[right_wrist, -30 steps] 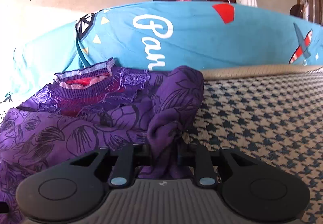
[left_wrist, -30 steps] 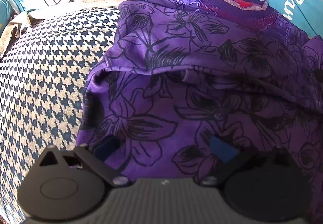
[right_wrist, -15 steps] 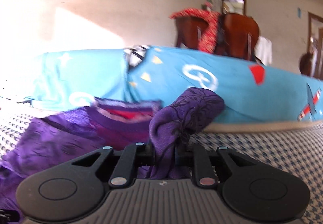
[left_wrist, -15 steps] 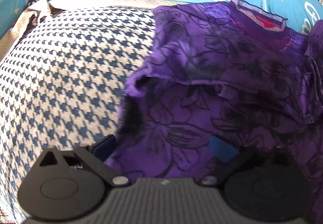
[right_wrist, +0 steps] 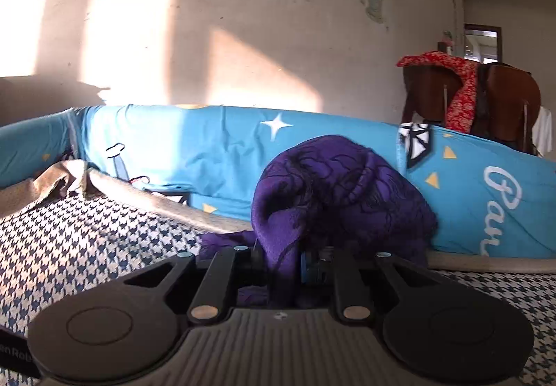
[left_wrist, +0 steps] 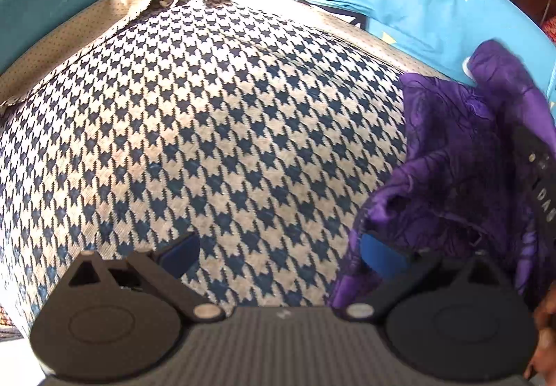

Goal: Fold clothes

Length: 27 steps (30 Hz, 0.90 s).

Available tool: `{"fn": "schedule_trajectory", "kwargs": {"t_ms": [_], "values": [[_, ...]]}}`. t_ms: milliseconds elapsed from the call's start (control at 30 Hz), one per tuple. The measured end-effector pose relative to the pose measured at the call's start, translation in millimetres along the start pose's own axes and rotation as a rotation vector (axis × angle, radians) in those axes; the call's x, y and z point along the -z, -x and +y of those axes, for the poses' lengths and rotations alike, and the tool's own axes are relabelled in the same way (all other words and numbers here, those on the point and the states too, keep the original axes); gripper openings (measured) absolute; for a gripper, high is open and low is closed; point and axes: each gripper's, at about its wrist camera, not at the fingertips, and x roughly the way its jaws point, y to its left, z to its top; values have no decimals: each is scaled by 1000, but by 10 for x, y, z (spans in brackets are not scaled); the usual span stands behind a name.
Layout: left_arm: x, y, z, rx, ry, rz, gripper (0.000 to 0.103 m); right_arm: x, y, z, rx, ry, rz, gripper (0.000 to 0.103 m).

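Step in hand, as judged: carrying a gathered fold of the purple floral garment point(right_wrist: 340, 184) across the houndstooth bed cover point(left_wrist: 215, 128).

- Right gripper point(right_wrist: 299, 267): fingers pinching a bunched wad of the garment, lifted clear of the cover. Maintain pinch; avoid slack.
- Left gripper point(left_wrist: 278, 250): fingers spread, empty; garment edge lying against the right-hand blue pad point(left_wrist: 378, 257).
- Garment located toward the cover's far edge, near the blue bedding point(right_wrist: 215, 149).
- Lay down flat, edges aligned, before release.

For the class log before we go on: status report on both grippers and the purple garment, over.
Right gripper shut on purple garment, bunch held up. Left gripper open, fingers wide, garment edge draped over one. Houndstooth cover ahead bare; nothing blocking.
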Motion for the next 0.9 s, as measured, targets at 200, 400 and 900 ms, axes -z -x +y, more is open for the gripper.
{"fn": "schedule_trajectory", "kwargs": {"t_ms": [200,400,900], "values": [[-28,8,143,-9,54,0,103,333,-259,326,-127,58,96,22],[-33,39,99,1,65,-7,103,263,-129,297,-200,44,66,43],[-141,242,-217,48,8,-122,103,144,414,-305,-160,-47,135,52]]}}
